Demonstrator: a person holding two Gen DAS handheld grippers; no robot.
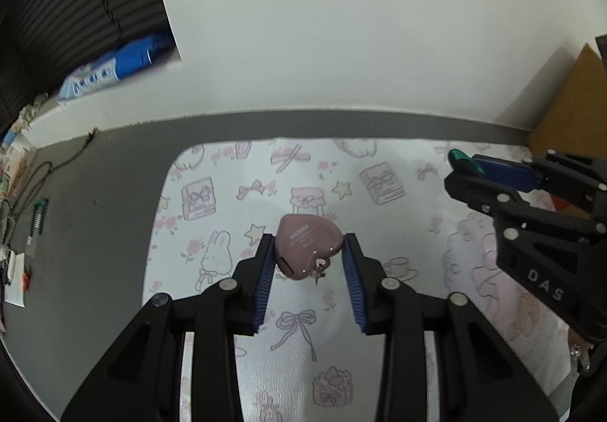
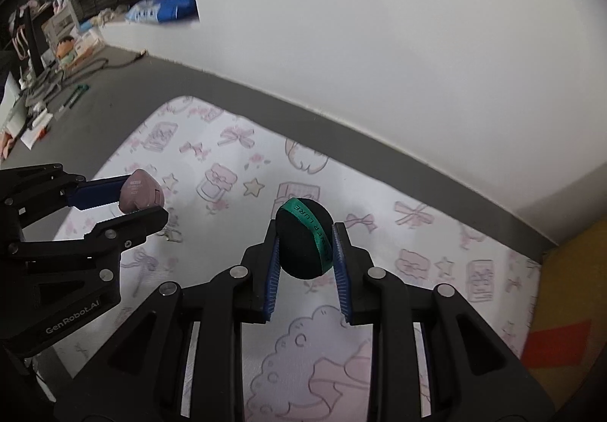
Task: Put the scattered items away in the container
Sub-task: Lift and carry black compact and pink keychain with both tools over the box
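Heart-shaped case [image 1: 305, 245], dusty pink, smooth and hard-looking, with small printed lettering and a little metal charm at its lower edge, is gripped between the ribbed blue pads of the left claw [image 1: 308, 251], which is narrowed onto its sides; the case is held clear above the mat. Round black ball [image 2: 304, 238], matt and felt-like, banded by a green ribbon with dark lettering, is clamped in the right claw [image 2: 305, 243], likewise drawn in close and held off the surface. Both claws are of black plastic with silver rivets.

Mat [image 1: 227, 194], white with rounded corners and a faintly glossy texture, is printed with pink bows, stars, rabbits and gift boxes, and is laid on a grey tabletop [image 1: 95, 232] against a white wall. No thing is seen resting on the mat.

Yellowish-brown box [image 2: 569, 289], possibly cardboard, is seen at the mat's right edge; its contents cannot be made out. Cables, a green pen-like tool [image 1: 38, 217] and a blue-and-white packet [image 1: 114, 71] are noted at the far left.
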